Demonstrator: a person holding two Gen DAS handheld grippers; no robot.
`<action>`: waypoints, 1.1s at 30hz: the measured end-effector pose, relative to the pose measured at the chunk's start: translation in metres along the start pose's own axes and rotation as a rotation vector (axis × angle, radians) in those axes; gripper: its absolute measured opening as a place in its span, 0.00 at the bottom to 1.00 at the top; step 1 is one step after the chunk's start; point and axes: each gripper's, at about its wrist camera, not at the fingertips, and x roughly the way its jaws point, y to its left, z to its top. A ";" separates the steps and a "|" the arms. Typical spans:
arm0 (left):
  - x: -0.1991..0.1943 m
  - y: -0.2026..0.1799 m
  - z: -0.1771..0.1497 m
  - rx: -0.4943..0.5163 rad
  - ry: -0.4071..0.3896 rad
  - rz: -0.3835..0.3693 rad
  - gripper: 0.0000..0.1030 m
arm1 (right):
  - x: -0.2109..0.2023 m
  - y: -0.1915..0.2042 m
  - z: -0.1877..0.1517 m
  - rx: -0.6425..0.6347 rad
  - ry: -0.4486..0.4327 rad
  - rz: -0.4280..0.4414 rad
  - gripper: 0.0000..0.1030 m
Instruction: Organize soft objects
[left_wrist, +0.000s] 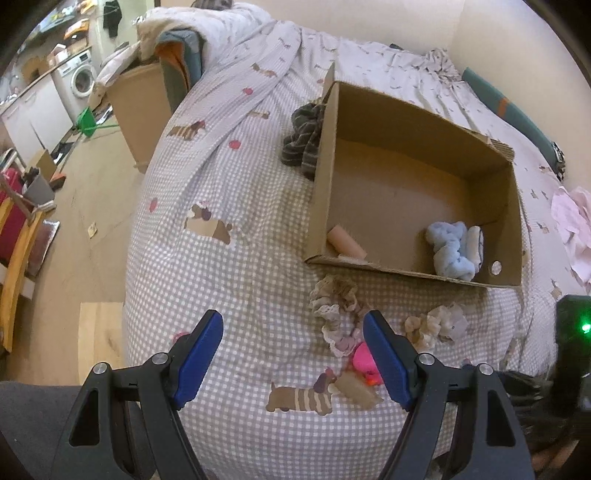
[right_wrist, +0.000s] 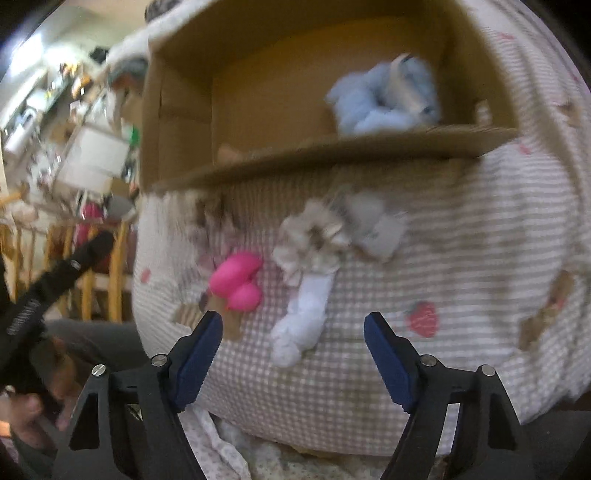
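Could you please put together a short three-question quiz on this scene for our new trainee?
1. True or false: the blue fluffy item lies inside the cardboard box.
2. Which item lies on the bedspread outside the box? A) the pink toy B) the cardboard tube C) the blue fluffy item.
3. Fill in: both the left gripper and the right gripper have their jaws ____ and hold nothing.

Key
1. True; it sits in the box's near corner.
2. A; it lies in front of the box, near the white rolled cloth and the beige scrunchie.
3. Open.
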 end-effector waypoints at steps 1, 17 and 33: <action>0.002 0.002 0.000 -0.007 0.009 0.000 0.74 | 0.008 0.005 0.001 -0.013 0.019 -0.007 0.75; 0.024 0.001 -0.009 -0.026 0.106 -0.018 0.74 | 0.018 0.014 -0.007 -0.120 0.063 -0.053 0.27; 0.068 -0.033 -0.044 -0.021 0.301 -0.172 0.70 | -0.049 0.003 -0.009 -0.067 -0.157 0.039 0.27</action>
